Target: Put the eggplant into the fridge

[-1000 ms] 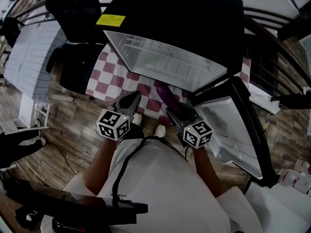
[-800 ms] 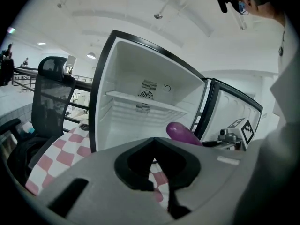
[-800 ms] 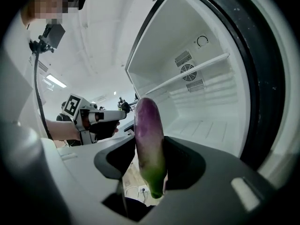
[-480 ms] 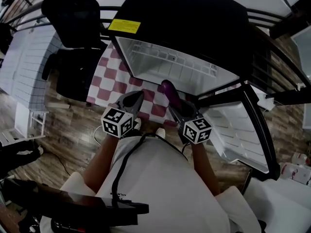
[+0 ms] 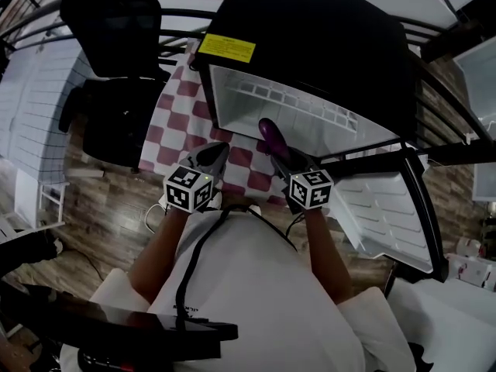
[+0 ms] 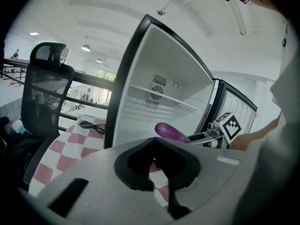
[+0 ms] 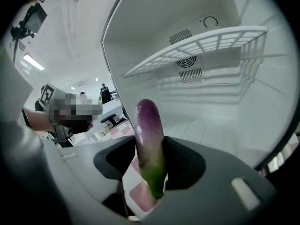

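Note:
The purple eggplant sticks out ahead of my right gripper, which is shut on its green stem end. In the right gripper view the eggplant stands upright between the jaws of that gripper, its tip pointing into the fridge. The black fridge stands open, with a white inside and a wire shelf. The eggplant's tip is at the opening's lower edge. My left gripper hovers beside it on the left, shut and holding nothing. The left gripper view shows this gripper with the eggplant off to its right.
The fridge door hangs open to the right, with white door racks. A red-and-white checkered cloth lies under the fridge, with a black cable on it. A black office chair stands at the left. The floor is wood planks.
Both grippers have moved forward and up toward the fridge opening. The eggplant's tip has gone from in front of the fridge to its lower edge. The grip has stayed the same.

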Available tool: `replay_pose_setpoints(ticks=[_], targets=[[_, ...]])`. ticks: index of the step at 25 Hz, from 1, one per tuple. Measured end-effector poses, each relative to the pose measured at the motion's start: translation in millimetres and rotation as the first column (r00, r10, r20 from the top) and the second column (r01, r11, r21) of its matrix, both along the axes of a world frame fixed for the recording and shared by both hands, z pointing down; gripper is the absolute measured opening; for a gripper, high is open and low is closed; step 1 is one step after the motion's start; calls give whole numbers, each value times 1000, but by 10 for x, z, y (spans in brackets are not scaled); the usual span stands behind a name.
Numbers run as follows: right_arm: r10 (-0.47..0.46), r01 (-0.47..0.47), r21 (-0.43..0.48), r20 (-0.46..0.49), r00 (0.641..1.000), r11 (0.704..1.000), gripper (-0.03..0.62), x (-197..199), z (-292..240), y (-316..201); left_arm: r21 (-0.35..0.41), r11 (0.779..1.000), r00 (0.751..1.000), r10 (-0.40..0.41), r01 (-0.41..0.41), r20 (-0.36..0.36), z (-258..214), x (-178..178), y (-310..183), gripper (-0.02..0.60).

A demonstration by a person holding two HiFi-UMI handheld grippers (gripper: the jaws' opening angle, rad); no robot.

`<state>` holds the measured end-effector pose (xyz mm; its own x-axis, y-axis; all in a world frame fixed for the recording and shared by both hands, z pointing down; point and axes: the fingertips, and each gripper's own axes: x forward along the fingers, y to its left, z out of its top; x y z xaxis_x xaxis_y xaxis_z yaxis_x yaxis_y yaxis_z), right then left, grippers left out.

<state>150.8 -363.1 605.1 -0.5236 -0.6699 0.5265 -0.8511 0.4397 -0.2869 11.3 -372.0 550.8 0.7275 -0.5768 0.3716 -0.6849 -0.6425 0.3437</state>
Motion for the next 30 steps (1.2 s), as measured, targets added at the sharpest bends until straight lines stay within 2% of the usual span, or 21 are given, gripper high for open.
replay_pose_setpoints(ticks=[4,8,15,19,30], targets=[[6,-6,-15,-33,999,1000,195,-38,138,-191,-2,1000,1000,-6,6,-12,59,-105,-136,5],[19,-22,-34,-75,997,999,195,-48,266,-366,3,1000,1000,13,-13,16,137,-156,-218,5],[30,-41,-72,-145,989,997,195,-40,508,-728,-16,1000,1000,22,-22,17,208,-245,-341,5],[-3,-17,-103,-190,982,995,194,-79,624,-900,-27,1000,1000,3,-2,17,249,-340,-381,5],[-122,95,-107,-275,954,990,195,-364,728,-1413,-38,996,997,-76,76,17,255,-586,-479,5]])
